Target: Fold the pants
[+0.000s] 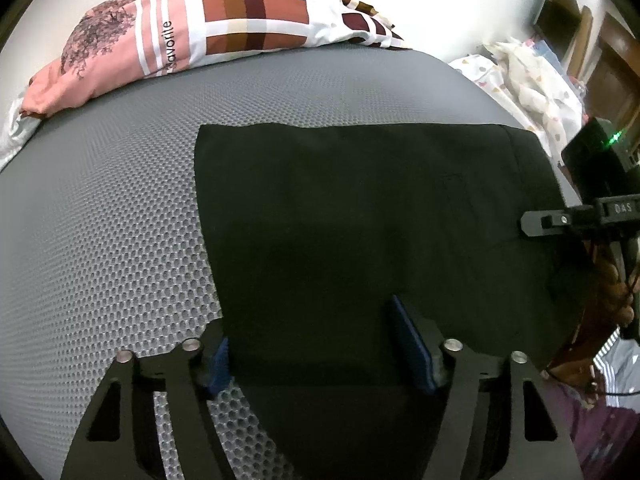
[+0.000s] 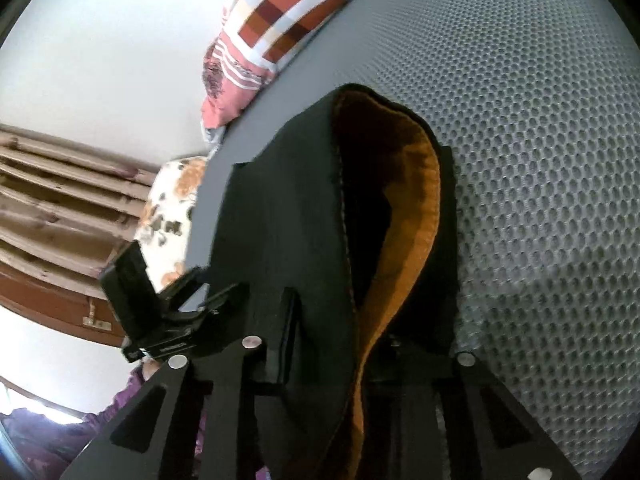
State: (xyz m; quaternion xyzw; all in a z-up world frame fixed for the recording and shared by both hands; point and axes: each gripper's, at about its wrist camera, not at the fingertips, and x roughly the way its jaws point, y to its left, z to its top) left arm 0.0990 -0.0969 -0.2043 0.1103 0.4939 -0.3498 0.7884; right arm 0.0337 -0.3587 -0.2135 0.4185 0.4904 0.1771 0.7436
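Black pants (image 1: 360, 220) lie flat on the grey mesh mattress (image 1: 100, 220), with a straight edge at the far side. My left gripper (image 1: 314, 350) stands over their near left part. Its blue pads (image 1: 412, 344) are wide apart with flat cloth between them and nothing pinched. One finger (image 1: 538, 222) of my right gripper reaches in over the pants' right edge. In the right wrist view my right gripper (image 2: 348, 320) is shut on the pants (image 2: 288, 208), whose waist end is lifted and shows an orange lining (image 2: 416, 208). The cloth hides its right finger.
A pink, white and brown patterned pillow (image 1: 180, 32) lies at the far edge of the mattress. White printed bedding (image 1: 528, 80) and wooden furniture (image 1: 612, 72) are at the right. A floral cushion (image 2: 172, 216) sits beside the bed. A person's purple sleeve (image 1: 600, 420) is near.
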